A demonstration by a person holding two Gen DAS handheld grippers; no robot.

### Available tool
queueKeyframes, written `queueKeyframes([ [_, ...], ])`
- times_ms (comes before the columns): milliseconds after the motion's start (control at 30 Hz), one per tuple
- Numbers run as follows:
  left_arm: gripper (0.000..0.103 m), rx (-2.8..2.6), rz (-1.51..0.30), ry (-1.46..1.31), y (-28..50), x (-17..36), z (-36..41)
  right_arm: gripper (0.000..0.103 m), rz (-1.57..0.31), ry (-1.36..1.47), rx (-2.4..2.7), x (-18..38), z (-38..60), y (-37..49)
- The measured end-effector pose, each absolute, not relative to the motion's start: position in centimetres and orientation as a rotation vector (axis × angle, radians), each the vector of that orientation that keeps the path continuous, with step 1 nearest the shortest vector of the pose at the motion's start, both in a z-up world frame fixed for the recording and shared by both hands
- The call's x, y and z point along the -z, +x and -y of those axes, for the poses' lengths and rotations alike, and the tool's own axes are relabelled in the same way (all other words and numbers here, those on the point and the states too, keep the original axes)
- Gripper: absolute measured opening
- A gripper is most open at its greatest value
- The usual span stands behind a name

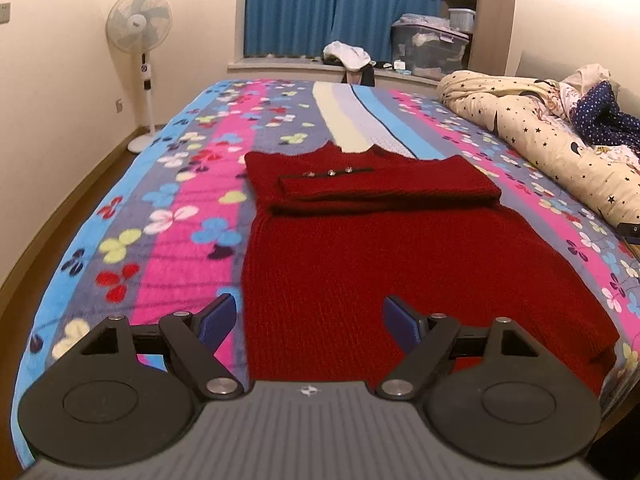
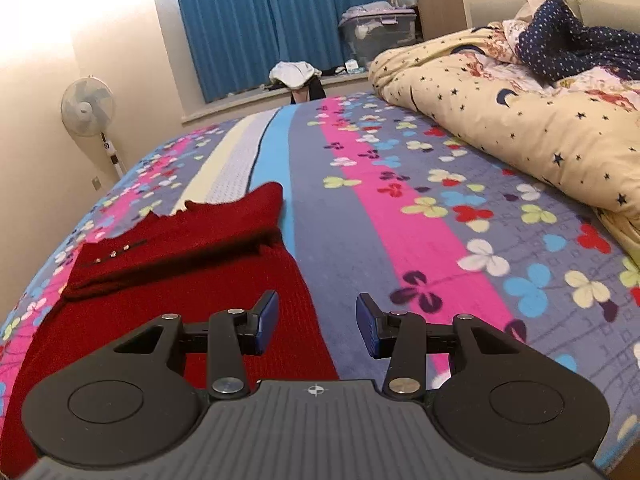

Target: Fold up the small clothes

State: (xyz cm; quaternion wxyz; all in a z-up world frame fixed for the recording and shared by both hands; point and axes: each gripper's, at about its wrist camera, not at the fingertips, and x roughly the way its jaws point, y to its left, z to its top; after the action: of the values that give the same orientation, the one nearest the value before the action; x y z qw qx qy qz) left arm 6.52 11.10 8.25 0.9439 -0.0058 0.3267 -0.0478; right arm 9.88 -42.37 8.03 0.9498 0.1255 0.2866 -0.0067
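Both grippers released above the bed, nothing between the fingers.
Left gripper [image 1: 308, 322] spread wide, right gripper [image 2: 318, 326] part open; red knit garment [image 1: 400, 272] lies flat on floral blanket [image 2: 420, 216], sleeves folded across its chest.

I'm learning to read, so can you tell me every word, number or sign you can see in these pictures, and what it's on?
No words or numbers can be read.
Small compass-like mark, no letters: on the grey body of the left gripper and the right gripper.
Labels on the storage box and the fan pole: too small and blurred to read.
Red sweater: only three shiny buttons, no text.
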Motion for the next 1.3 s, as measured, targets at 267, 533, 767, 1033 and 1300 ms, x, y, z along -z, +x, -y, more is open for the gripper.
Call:
queueKeyframes([
  [267,0.022,0.065,-0.796,-0.117,6.4,-6.1,-14.5,0.016,-0.694,0.268,-0.007,-6.3,43.5,10.3],
  [533,0.023,0.053,-0.995,-0.242,7.3,-3.2,-16.4,0.019,-0.918,0.318,-0.047,-3.1,43.3,11.8],
  [767,0.029,0.044,-1.078,-0.223,7.4,-1.8,-16.1,0.036,-1.026,0.282,-0.039,-1.4,42.9,11.9],
  [1033,0.031,0.057,-1.132,-0.237,7.8,-0.9,-15.8,0.04,-1.106,0.247,-0.036,0.1,42.7,11.9],
  [1300,0.034,0.057,-1.146,-0.233,8.0,-0.7,-15.5,0.029,-1.111,0.215,-0.082,0.1,42.1,12.0],
])
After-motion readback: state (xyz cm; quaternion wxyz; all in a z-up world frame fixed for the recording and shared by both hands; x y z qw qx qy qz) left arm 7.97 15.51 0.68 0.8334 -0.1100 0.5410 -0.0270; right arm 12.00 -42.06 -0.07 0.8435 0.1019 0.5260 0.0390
